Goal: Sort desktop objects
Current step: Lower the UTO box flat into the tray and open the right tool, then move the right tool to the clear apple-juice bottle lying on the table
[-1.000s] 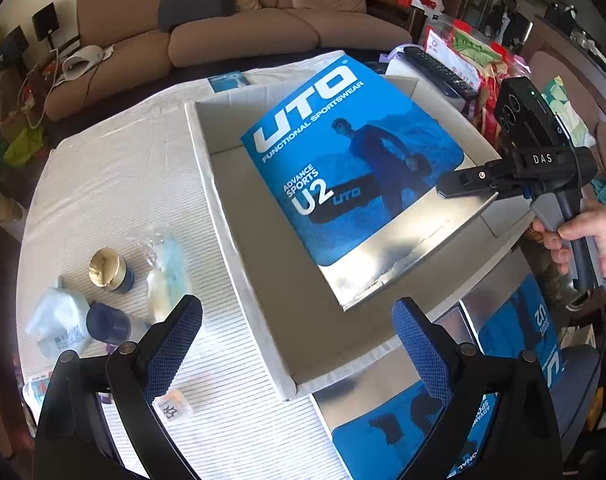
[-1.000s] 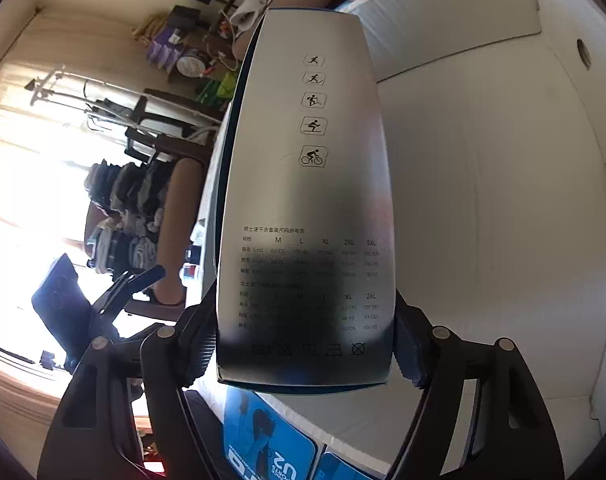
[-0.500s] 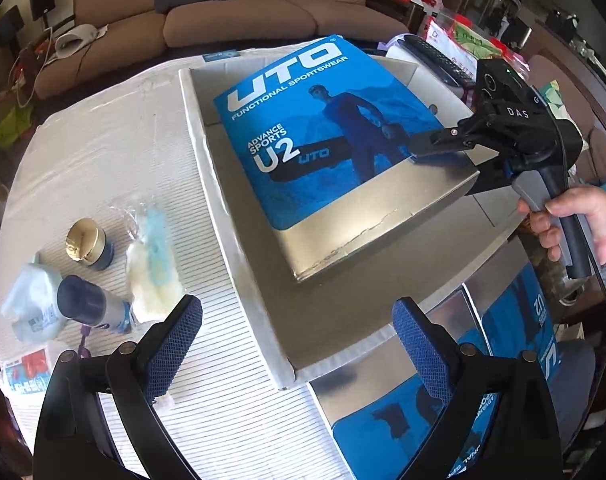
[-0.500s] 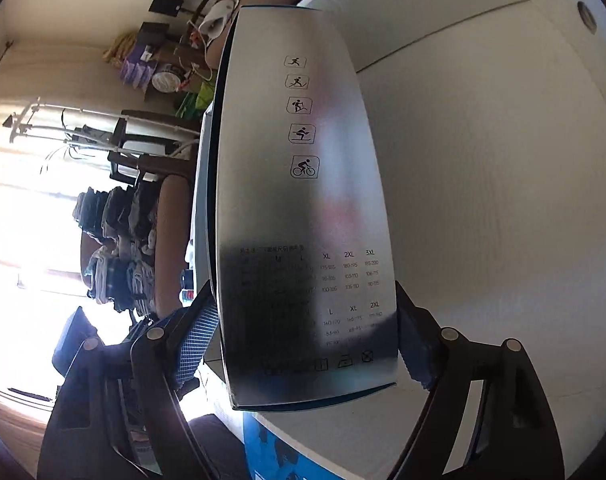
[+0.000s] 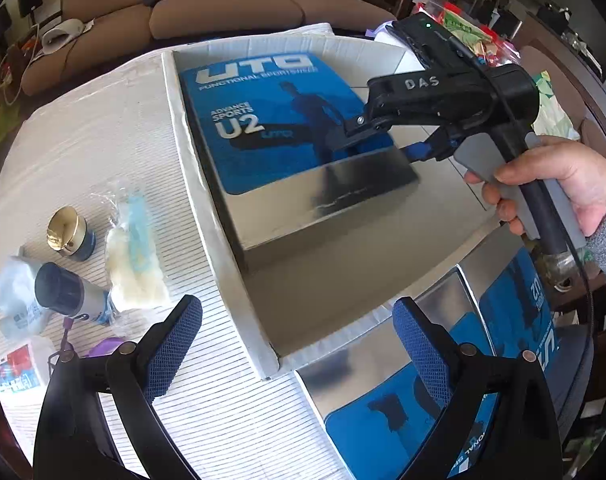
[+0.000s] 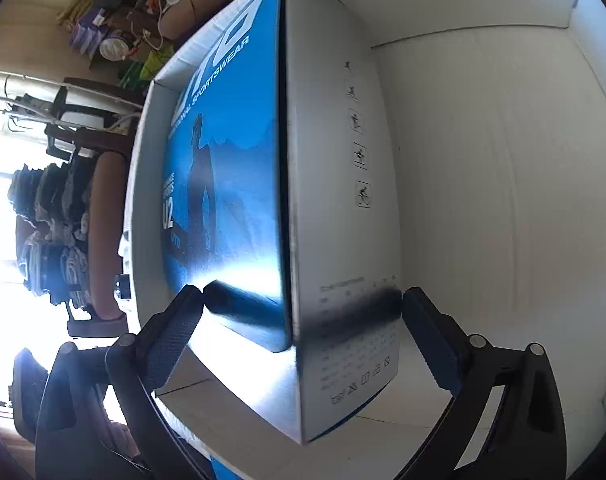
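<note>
- Lowering the UTO sportswear box [image 5: 287, 136] flat against the white storage tray's [image 5: 207, 208] left wall; right gripper [image 6: 303, 312] jaws clamp its edge.
- Left gripper [image 5: 299, 344] jaws apart, empty, above the worktop's [image 5: 103, 120] near edge.
- Release only once the box looks seated.

The desk [image 5: 103, 128] wears a white ribbed cloth. A shallow white tray [image 5: 191, 184] sits across its middle. Left of the tray lie a gold-capped jar [image 5: 69, 234], a clear bag of pale stuff [image 5: 133, 260], a dark-capped bottle [image 5: 69, 296] on its side, a crumpled pale pouch [image 5: 11, 300] and a small red-and-white packet [image 5: 17, 368]. Near the front edge lie two more blue-and-silver boxes [image 5: 403, 412], side by side.
</note>
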Demonstrator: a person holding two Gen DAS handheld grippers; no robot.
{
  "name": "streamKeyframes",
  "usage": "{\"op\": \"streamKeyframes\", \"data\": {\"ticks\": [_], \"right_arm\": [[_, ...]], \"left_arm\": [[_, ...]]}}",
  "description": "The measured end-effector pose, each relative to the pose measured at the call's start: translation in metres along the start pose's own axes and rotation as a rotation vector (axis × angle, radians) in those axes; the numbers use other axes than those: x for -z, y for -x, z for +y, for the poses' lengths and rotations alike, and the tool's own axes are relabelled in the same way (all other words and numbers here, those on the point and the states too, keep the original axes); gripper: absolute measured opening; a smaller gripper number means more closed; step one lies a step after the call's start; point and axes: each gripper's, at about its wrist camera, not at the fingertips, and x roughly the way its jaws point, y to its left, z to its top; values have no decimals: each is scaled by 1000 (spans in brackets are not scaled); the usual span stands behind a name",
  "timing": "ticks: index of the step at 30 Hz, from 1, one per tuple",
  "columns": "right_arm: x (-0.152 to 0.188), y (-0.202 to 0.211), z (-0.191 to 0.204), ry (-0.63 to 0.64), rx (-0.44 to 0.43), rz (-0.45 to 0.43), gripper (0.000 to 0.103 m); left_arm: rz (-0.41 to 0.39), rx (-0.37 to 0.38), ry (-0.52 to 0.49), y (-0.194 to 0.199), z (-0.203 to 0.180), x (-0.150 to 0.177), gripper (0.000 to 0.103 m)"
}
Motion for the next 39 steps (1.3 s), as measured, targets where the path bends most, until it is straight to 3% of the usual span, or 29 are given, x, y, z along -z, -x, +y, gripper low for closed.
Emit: {"op": "streamKeyframes", "data": {"ticks": [4, 13, 18, 24, 30, 36, 39], "right_arm": [[4, -2, 22, 83, 111, -19, 101], [7, -6, 49, 130, 89, -64, 99], [14, 20, 55, 161, 164, -112, 98], [47, 69, 92, 317, 113, -175, 98], [93, 81, 152, 480, 69, -175, 98], [129, 52, 225, 555, -37, -146, 98], [146, 26, 258, 593, -82, -129, 98]], "left_arm": [[-6, 4, -8, 5, 0, 2, 98], [-32, -26, 12, 26, 11, 13, 98], [-72, -77, 66, 57, 45, 35, 98], [-118, -163, 192, 100, 113, 79, 98], [-116, -266, 289, 136, 179, 121, 98], [-61, -380, 224, 141, 223, 152, 98], [-45, -396, 201, 135, 242, 165, 98]]}}
